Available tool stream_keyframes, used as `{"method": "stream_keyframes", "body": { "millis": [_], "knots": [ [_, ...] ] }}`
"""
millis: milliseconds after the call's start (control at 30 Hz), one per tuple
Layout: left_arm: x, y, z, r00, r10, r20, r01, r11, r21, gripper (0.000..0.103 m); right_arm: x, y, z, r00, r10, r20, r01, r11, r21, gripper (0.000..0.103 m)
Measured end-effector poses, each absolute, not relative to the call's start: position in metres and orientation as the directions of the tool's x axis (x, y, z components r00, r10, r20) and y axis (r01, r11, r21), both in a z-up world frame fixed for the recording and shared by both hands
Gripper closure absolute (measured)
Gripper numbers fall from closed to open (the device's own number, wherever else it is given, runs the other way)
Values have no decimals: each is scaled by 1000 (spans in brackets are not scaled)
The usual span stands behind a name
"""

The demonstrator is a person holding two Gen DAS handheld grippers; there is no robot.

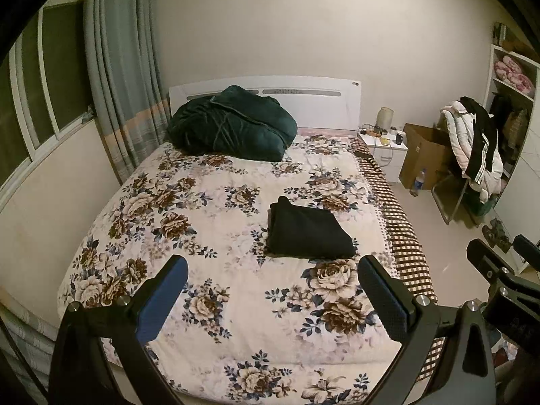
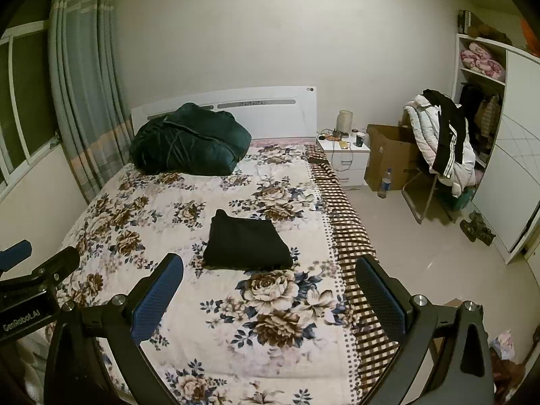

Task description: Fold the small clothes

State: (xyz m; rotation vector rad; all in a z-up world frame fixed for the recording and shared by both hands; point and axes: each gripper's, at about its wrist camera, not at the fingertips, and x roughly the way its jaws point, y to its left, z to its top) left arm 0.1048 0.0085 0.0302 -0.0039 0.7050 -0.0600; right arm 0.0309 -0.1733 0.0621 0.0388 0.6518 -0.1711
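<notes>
Black garment (image 1: 308,233) lies folded; both grippers (image 1: 273,290) (image 2: 270,287) hover, jaws wide, empty.

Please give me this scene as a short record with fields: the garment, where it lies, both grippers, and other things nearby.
garment: black folded garment, lying flat
surface: floral bedspread, garment right of centre
left gripper: open, empty, above the bed
right gripper: open, empty, above the bed
at headboard: dark green quilt, bundled
beside bed: white nightstand, cardboard box, chair with clothes
</notes>
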Motion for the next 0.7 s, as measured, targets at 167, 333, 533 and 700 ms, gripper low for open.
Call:
{"method": "stream_keyframes", "body": {
  "millis": [167,333,533,700],
  "knots": [
    [102,9,32,759,-59,-649,58,998,-22,0,29,-172,63,780,-145,-608,173,985,-13,0],
    [103,10,32,759,-59,-648,61,998,-20,0,29,-173,63,780,-144,-608,174,985,-11,0],
    [103,9,33,759,-61,-649,62,998,-21,0,28,-173,63,779,-145,-610,175,985,-10,0],
    [102,9,33,759,-62,-648,66,998,-19,0,28,-173,62,778,-147,-610,177,984,-11,0]
  ]
}}
